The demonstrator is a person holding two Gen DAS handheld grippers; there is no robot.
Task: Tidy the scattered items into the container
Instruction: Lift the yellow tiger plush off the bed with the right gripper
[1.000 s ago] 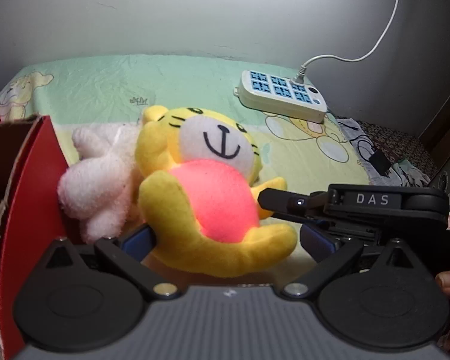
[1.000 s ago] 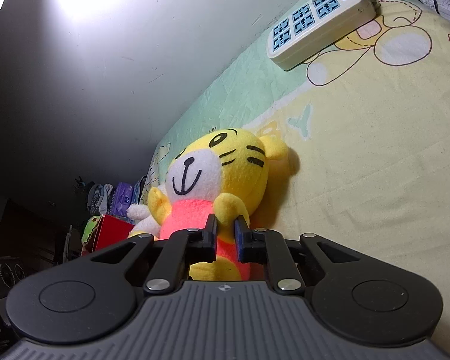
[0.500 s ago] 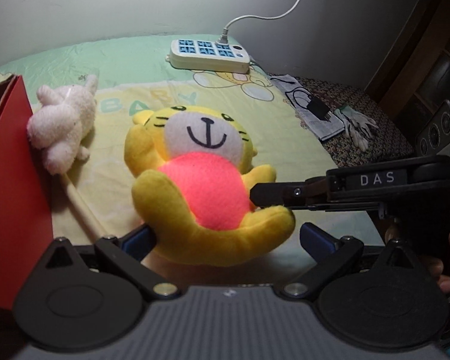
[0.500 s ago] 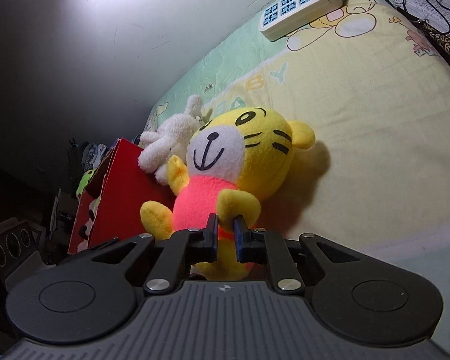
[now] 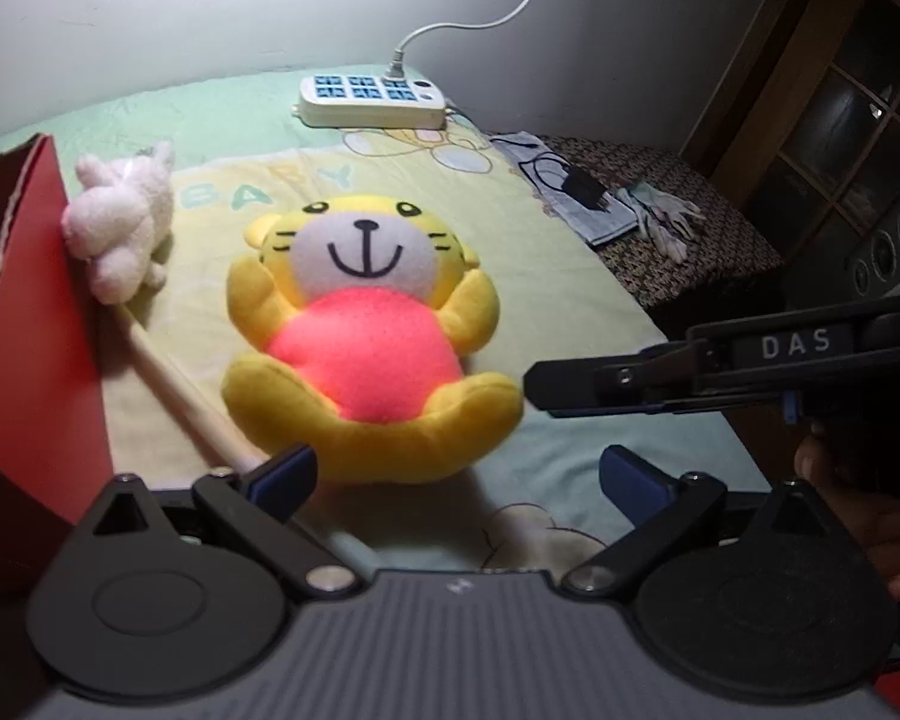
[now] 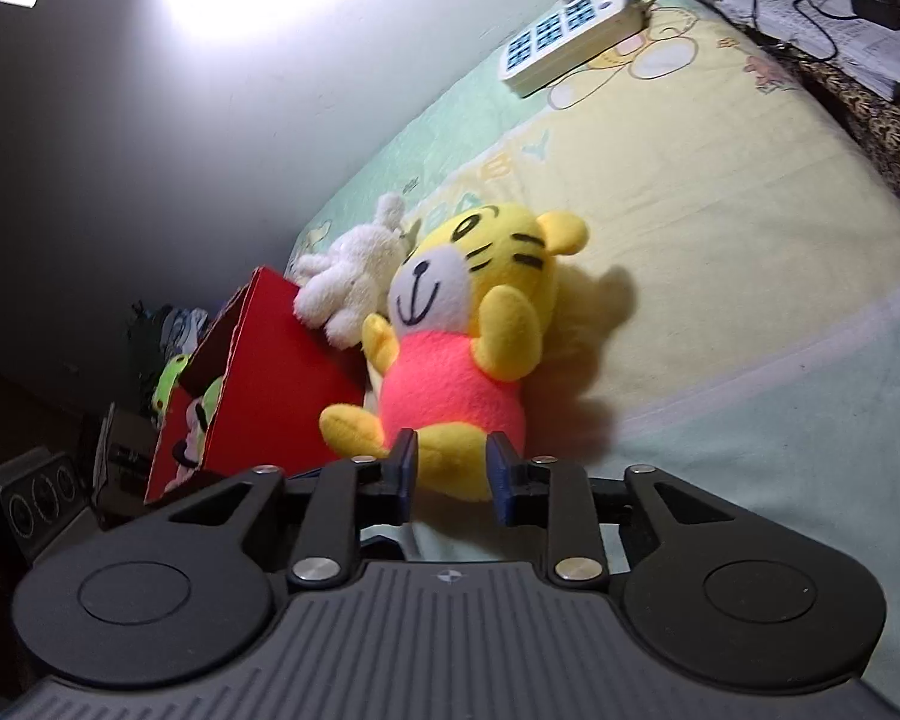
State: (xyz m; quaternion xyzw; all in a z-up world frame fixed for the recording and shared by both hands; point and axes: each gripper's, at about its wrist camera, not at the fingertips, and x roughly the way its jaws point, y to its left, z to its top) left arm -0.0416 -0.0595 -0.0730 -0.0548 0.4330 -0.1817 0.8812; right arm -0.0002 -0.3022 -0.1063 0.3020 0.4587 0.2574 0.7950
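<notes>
On the bed (image 5: 558, 276), beside the red box (image 6: 270, 372), lies the tiger plush (image 5: 360, 336). Right tongs (image 6: 450, 471) are opening around its foot; left tongs (image 5: 456, 474) gape empty. Regrip the torso before lifting.

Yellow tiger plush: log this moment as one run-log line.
yellow tiger plush: lying on bed, outside red box | right gripper: jaws opening, its foot between them | left gripper: open, empty
</notes>
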